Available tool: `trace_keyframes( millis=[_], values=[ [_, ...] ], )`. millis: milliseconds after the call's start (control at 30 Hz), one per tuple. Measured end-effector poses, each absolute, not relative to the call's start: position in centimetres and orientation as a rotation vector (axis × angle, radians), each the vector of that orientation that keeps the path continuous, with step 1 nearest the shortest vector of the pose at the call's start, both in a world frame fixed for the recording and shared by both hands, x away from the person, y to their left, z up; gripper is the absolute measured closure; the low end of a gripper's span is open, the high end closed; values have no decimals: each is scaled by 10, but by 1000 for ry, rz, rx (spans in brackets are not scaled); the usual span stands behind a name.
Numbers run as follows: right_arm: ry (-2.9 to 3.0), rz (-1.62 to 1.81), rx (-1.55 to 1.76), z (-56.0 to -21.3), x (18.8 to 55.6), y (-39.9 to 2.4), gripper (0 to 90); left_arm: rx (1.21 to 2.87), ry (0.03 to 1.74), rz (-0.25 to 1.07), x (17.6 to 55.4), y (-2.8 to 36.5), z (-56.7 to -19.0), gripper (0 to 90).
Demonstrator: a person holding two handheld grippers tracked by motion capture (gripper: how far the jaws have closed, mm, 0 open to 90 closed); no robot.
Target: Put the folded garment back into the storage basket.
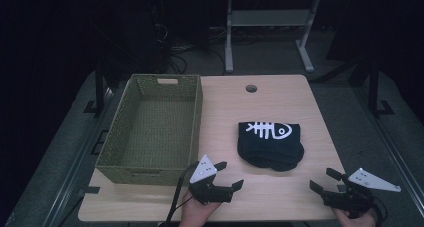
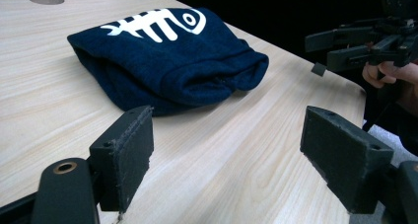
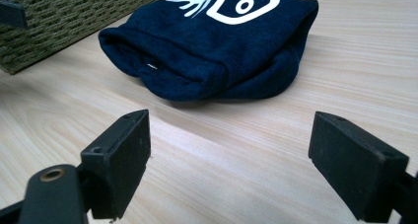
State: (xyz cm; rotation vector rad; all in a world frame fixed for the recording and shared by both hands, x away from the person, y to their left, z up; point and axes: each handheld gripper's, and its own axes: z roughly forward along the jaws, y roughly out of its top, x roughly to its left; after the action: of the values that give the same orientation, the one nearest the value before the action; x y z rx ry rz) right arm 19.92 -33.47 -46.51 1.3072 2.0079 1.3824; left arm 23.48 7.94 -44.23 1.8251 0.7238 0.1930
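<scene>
I see my left gripper [image 1: 228, 174] with its jaws spread wide and holding nothing, low over the near table [image 1: 280, 197] edge. My right gripper [image 1: 325, 181] is equally wide, also empty. The folded dark garment [image 1: 270, 144] lies between and beyond them, probably a sweatshirt, right of the woven basket [image 1: 150, 169].

No legible text, brand or number found. Sole marking: a white fish-skeleton graphic [image 1: 268, 130] printed on the folded dark garment [image 1: 270, 147].
</scene>
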Motion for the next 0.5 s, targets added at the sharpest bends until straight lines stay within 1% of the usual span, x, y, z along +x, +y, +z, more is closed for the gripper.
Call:
trace_keyframes(
  millis=[300, 433, 500],
  values=[
    [2000, 1415, 1335, -466, 203, -338, 150, 1823, 731, 195, 238, 74, -442, 200],
    [2005, 1415, 1323, -459, 210, -337, 151, 1826, 737, 205, 244, 71, -437, 199],
    [2004, 1422, 1307, -454, 214, -336, 151, 1811, 748, 183, 248, 70, -434, 199]
  ],
)
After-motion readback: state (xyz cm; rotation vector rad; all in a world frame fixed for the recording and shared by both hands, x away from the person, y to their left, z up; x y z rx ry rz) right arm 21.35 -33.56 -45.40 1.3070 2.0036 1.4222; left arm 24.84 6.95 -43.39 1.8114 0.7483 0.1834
